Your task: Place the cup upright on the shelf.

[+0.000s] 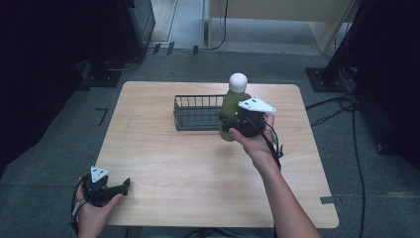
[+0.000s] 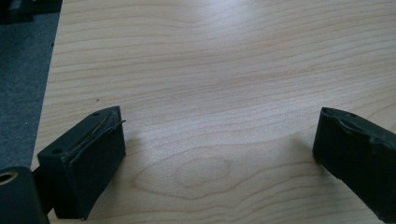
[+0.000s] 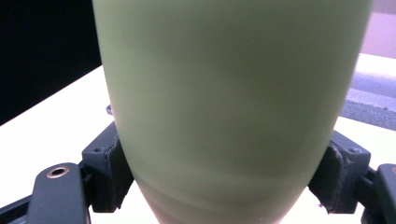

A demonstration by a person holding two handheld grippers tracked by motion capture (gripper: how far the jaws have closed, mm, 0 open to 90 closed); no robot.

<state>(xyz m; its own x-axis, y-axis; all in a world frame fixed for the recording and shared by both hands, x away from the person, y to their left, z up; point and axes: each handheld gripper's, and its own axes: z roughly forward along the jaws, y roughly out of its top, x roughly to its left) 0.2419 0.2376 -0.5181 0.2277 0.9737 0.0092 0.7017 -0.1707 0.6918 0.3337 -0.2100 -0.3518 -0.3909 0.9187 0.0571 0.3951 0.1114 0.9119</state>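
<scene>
High view. The right gripper (image 1: 237, 124) clasps the lower body of an upright green bottle (image 1: 231, 106) with a white round cap, just right of the near right corner of a dark wire basket (image 1: 198, 113) standing at the far middle of the wooden table (image 1: 198, 168). Whether the bottle's base rests on the table cannot be told; the gripper and hand cover its near side. The left gripper (image 1: 124, 186) rests at the near left table edge, well apart from the bottle. Bare tabletop lies between the two grippers.

Left gripper view. The two black pads (image 2: 93, 154) stand wide apart over bare wood grain, holding nothing; the table's left edge and grey floor show at far left.

Right gripper view. The bottle (image 3: 233, 102) sits between the jaws, both pads (image 3: 109, 172) pressed to its tapering lower wall; its top and base are cut off.
</scene>
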